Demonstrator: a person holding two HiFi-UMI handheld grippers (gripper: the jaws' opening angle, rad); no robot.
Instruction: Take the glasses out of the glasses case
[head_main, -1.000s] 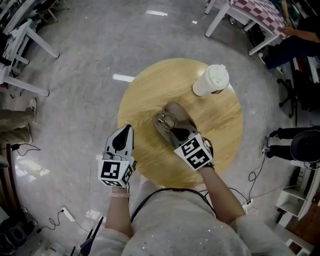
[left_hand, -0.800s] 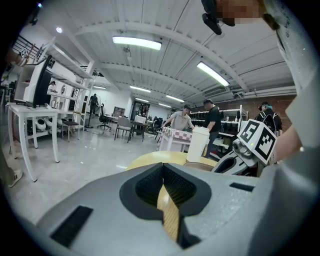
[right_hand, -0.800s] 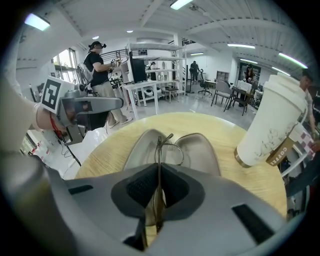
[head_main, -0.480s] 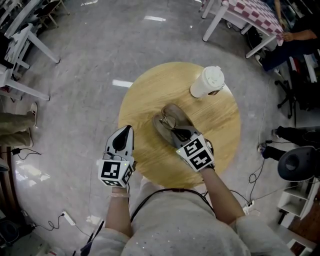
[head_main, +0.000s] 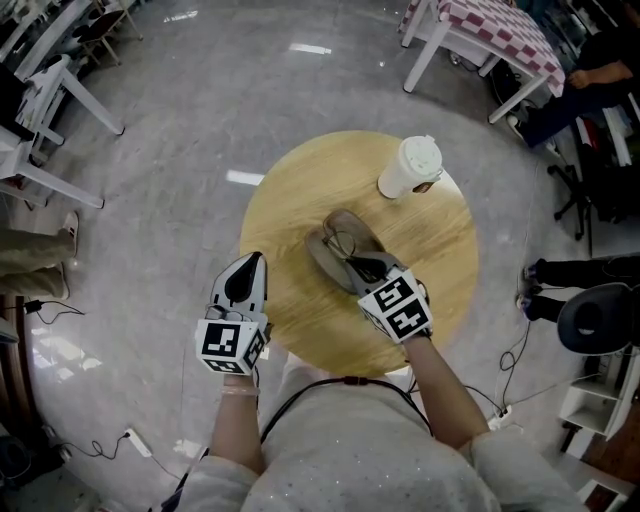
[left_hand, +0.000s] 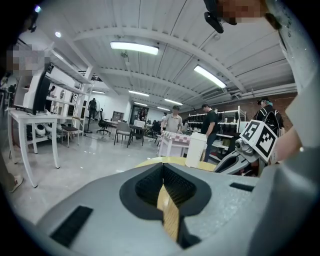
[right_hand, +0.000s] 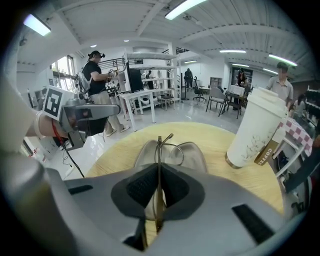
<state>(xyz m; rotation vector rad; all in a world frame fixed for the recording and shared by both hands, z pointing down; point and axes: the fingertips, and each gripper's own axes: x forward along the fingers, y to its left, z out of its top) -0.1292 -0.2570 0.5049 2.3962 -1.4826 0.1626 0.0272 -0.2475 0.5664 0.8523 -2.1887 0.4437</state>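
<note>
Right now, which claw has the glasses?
The right claw: it is shut on the glasses at the open case. The left claw is shut on nothing.

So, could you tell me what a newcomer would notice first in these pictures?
The right tool, shut on the glasses, holds them over the open case at the middle of the round wooden table. A white cup stands at the table's far edge, and the left tool hangs shut and empty by its near left edge.

Right tongs (head_main: 358, 264) with glasses (head_main: 343, 243) slightly higher above case (head_main: 322, 256)
</note>
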